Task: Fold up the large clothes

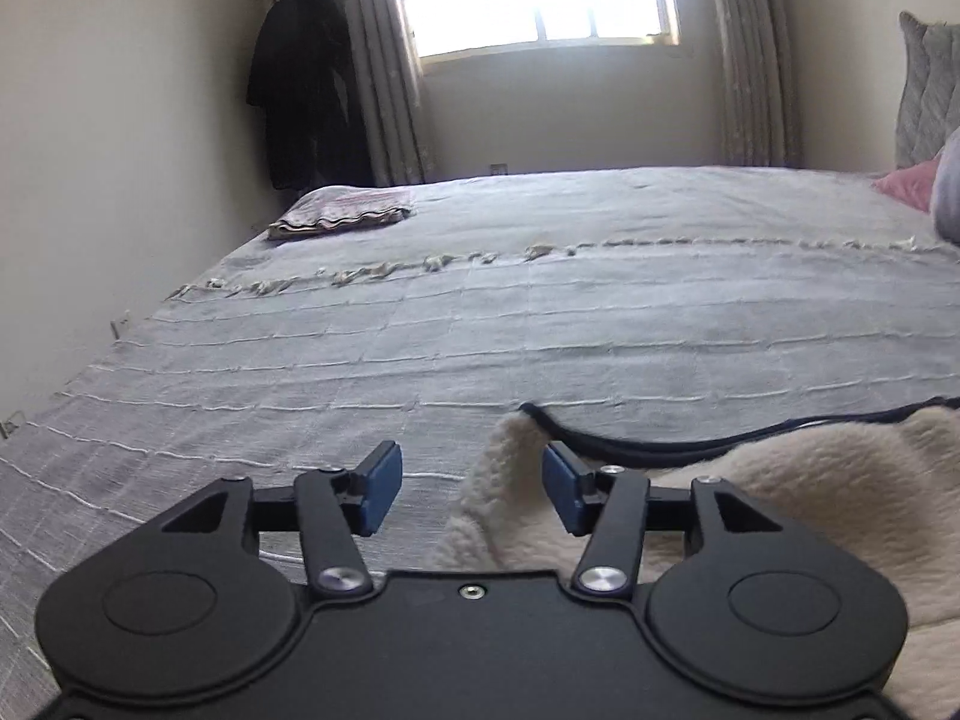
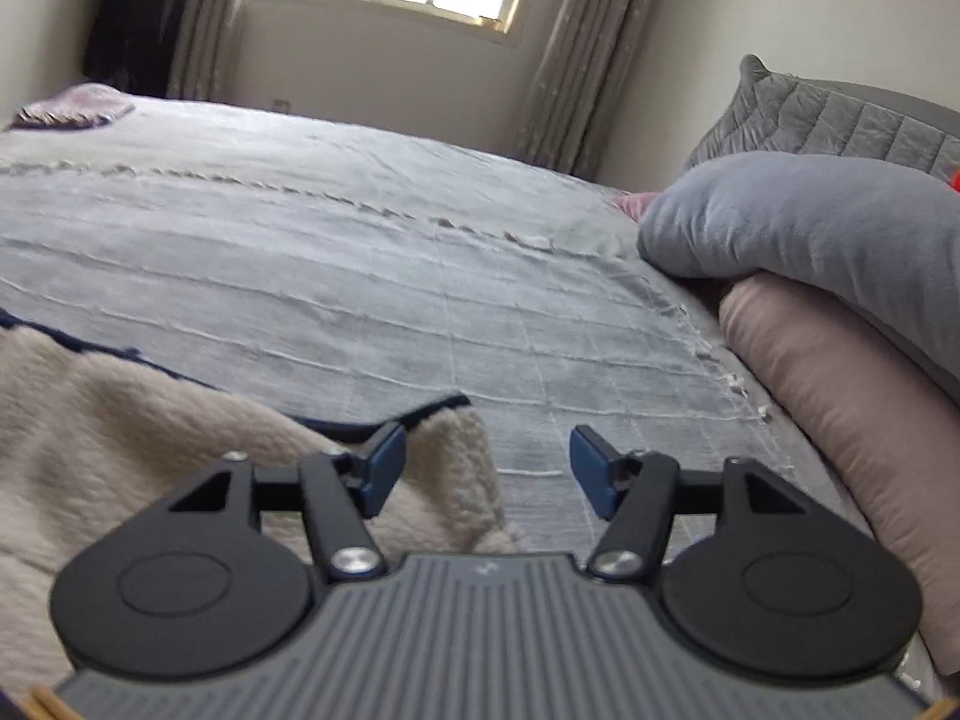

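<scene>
Across the bed (image 1: 540, 324), reading from its far left corner, a small folded cloth (image 1: 345, 211) with a wavy, scalloped edge lies flat and squared up, well apart from everything else; it looks like a finished piece set out of the way to keep the working surface free. Next comes the grey bedspread (image 2: 336, 300) itself, a thin woven cover with raised white ribs and a line of pale tufts running across it, smooth enough to serve as a folding surface. Nearer the cameras lies the garment to be folded, a large cream fleece (image 1: 810, 480) with a nubby, sherpa-like pile and a dark navy trim (image 1: 600, 438) along its edge, probably the outer shell showing at the hem. One raised corner of it sits between the pads of the left gripper (image 1: 472, 489), whose jaws stand spread and do not press on it. Its other raised corner pokes up just inside the left blue pad of the right gripper (image 2: 489, 471), which is likewise spread with nothing pinched. Both grippers sit at matching corners, I judge, so the edge can be handled evenly. Farthest right, soft pillows are stacked at the head of the bed: a grey pillow (image 2: 810, 222) on a pink pillow (image 2: 840, 396), with a quilted grey cushion (image 2: 840, 120) behind.
</scene>
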`<state>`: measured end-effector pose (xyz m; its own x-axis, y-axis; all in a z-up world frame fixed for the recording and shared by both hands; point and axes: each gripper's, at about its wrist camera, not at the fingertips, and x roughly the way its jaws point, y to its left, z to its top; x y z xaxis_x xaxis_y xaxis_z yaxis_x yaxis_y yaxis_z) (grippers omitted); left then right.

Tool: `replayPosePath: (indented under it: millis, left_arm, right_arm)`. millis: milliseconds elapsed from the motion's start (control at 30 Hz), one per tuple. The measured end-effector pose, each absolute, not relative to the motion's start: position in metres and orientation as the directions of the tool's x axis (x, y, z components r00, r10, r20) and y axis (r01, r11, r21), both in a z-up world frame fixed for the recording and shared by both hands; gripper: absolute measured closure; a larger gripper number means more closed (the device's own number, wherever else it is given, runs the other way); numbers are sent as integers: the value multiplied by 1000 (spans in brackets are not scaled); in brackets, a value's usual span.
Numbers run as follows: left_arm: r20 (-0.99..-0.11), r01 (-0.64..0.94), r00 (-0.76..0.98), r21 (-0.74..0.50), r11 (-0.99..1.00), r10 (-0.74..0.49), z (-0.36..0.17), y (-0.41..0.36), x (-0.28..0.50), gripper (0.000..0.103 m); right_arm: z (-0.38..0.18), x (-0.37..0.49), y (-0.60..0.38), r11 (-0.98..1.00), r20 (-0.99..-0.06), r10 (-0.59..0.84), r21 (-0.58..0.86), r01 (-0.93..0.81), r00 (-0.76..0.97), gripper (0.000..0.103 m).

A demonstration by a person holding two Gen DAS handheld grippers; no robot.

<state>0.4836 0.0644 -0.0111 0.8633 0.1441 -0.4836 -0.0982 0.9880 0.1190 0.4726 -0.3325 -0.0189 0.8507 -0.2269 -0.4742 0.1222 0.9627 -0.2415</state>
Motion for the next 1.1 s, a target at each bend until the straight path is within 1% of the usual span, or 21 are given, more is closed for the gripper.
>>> replayPosePath:
  millis: [33,67,100,133,200,233,300,367,400,467,533,600,667,700,733,800,867,900,1033,1100]
  left_arm:
    - [-484,-61,870,83,995,94,-5,56,476,47]
    - [-487,-18,872,45,999,37,-2,46,470,40]
    - [-490,25,871,9,1000,-18,-1,34,464,34]
    - [-501,66,863,-20,998,-67,-3,23,458,32]
    - [-538,134,832,-42,990,-135,-13,3,452,30]
    - [-561,149,816,-25,988,-137,-19,-4,453,30]
    - [-605,128,792,27,991,-86,-33,0,457,28]
    - [-607,108,793,58,993,-51,-41,28,456,28]
    - [-597,116,800,66,991,-54,-42,45,452,28]
    - [-587,71,809,107,992,5,-42,73,444,27]
    - [-589,43,808,52,998,-4,-33,93,434,28]
    - [-582,-3,812,67,998,41,-21,96,419,29]
    - [-580,46,814,15,999,-29,-11,93,402,28]
    - [-584,63,810,-8,998,-55,-7,90,393,25]
    - [-586,71,807,-20,997,-69,-3,87,383,24]
    - [-592,73,802,-42,996,-84,3,83,363,16]
    - [-610,66,786,-78,995,-100,4,89,346,12]
    - [-622,55,776,-100,994,-105,5,94,339,10]
    - [-675,-17,731,-167,986,-102,4,121,320,7]
    - [-687,-47,717,-212,976,-115,2,137,309,7]
  right_arm:
    - [-10,464,-323,971,-468,-186,-223,89,864,36]
    - [-2,458,-309,979,-468,-134,-201,42,874,28]
    - [2,453,-295,984,-479,-79,-180,-10,875,24]
    - [5,450,-281,986,-495,-19,-154,-66,869,21]
    - [1,447,-256,981,-528,77,-109,-157,846,20]
    - [-6,448,-247,978,-545,98,-104,-182,833,20]
    - [-24,453,-244,979,-598,63,-118,-166,799,20]
    - [-39,454,-268,988,-634,11,-113,-106,773,22]
    - [-42,451,-290,995,-628,20,-67,-80,778,22]
    - [-43,441,-326,1000,-623,20,0,-25,782,22]
    - [-38,429,-342,999,-616,-47,-47,23,786,22]
    - [-28,414,-342,998,-605,-53,-67,15,794,21]
    - [-16,397,-333,996,-588,-58,-88,8,807,20]
    - [-11,387,-327,995,-581,-47,-95,-11,812,20]
    - [-6,378,-323,995,-575,-33,-96,-28,818,17]
    - [2,360,-320,995,-566,-20,-96,-42,824,13]
    - [6,346,-325,994,-577,-21,-98,-43,816,8]
    - [8,340,-330,994,-588,-22,-99,-45,809,7]
    - [11,317,-354,993,-614,-54,-117,-23,788,4]
    - [11,307,-369,996,-624,-51,-88,-5,780,3]
